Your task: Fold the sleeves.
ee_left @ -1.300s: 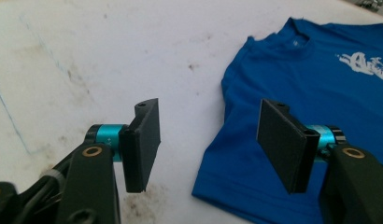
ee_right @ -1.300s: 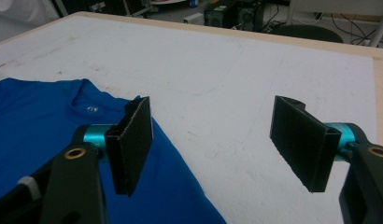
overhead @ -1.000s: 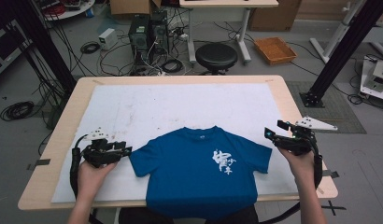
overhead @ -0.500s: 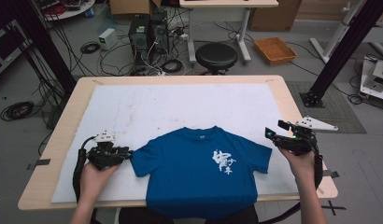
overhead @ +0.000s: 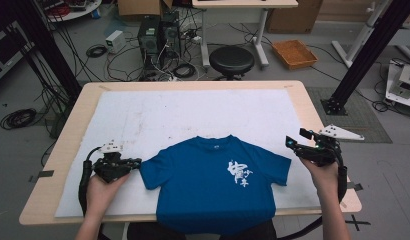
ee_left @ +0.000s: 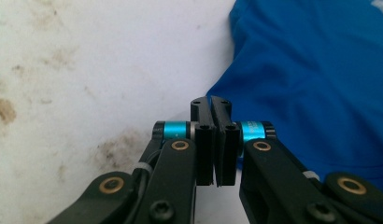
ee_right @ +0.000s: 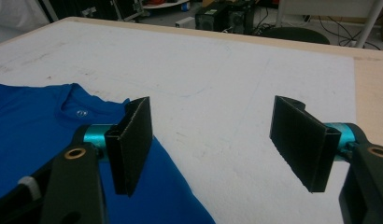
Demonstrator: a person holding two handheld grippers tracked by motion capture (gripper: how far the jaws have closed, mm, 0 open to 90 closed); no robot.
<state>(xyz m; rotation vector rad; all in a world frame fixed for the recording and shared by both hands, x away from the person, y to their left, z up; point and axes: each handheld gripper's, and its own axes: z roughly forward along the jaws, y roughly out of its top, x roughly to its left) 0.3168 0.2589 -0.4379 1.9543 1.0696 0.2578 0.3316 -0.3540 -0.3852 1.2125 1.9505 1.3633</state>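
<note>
A blue T-shirt (overhead: 213,185) with white lettering on the chest lies flat, front up, at the near edge of the table. My left gripper (overhead: 137,162) rests on the mat with its tips at the edge of the shirt's left sleeve (ee_left: 320,70). Its jaws have just been closing and now meet pad to pad (ee_left: 211,105); no cloth shows between them. My right gripper (overhead: 297,140) hovers open by the right sleeve. In the right gripper view its jaws (ee_right: 213,144) stand wide, one pad over the blue sleeve (ee_right: 31,121), the other over the mat.
A stained white mat (overhead: 193,110) covers most of the wooden table (overhead: 68,150). Beyond the far edge, on the floor, are a black stool (overhead: 231,60), computer towers (overhead: 158,32) with cables, and an orange tray (overhead: 294,52). A black frame post (overhead: 363,65) rises at the right.
The left gripper's jaws have closed beside the left sleeve. Both hands stay where they were, and the right gripper remains open.
</note>
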